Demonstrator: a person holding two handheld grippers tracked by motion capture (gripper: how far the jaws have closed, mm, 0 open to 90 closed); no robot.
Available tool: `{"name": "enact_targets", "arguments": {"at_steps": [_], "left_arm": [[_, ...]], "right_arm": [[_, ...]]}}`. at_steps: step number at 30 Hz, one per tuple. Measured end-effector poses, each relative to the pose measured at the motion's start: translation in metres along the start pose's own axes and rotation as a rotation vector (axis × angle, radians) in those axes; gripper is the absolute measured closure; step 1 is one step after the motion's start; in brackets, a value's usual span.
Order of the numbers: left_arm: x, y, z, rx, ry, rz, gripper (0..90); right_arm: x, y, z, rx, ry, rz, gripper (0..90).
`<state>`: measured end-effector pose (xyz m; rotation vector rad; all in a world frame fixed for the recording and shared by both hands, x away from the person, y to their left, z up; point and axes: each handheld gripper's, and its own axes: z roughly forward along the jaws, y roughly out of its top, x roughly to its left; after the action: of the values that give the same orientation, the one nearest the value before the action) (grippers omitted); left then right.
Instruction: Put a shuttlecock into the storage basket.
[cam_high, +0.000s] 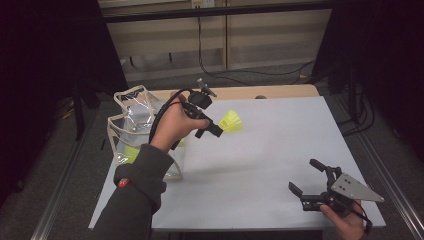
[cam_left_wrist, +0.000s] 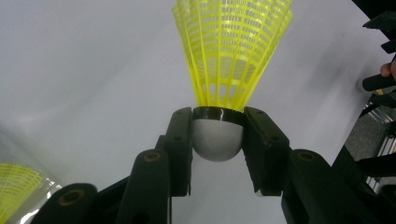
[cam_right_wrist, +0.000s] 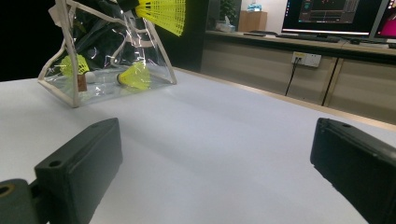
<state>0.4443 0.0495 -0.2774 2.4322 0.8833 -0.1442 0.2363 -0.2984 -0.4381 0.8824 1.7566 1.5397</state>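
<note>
The left gripper (cam_left_wrist: 217, 135) pinches the yellow shuttlecock (cam_left_wrist: 231, 51) by its white cork above the table (cam_high: 280, 150), beside the clear bag (cam_high: 132, 130); transfer appears underway, and setting it down requires descent, while the right gripper (cam_high: 306, 181) rests spread, empty.

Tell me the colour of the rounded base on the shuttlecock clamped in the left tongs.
White, with a black band; the rounded base of the yellow plastic shuttlecock shows best in the left gripper view.
</note>
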Motion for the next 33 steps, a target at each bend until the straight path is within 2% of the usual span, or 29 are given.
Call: {"name": "enact_targets", "arguments": {"at_steps": [33], "left_arm": [[0.006, 0.001, -0.029, -0.004, 0.009, -0.049, 64.4]], "right_arm": [[0.0, 0.0, 0.0, 0.003, 0.002, 0.0, 2.0]]}}
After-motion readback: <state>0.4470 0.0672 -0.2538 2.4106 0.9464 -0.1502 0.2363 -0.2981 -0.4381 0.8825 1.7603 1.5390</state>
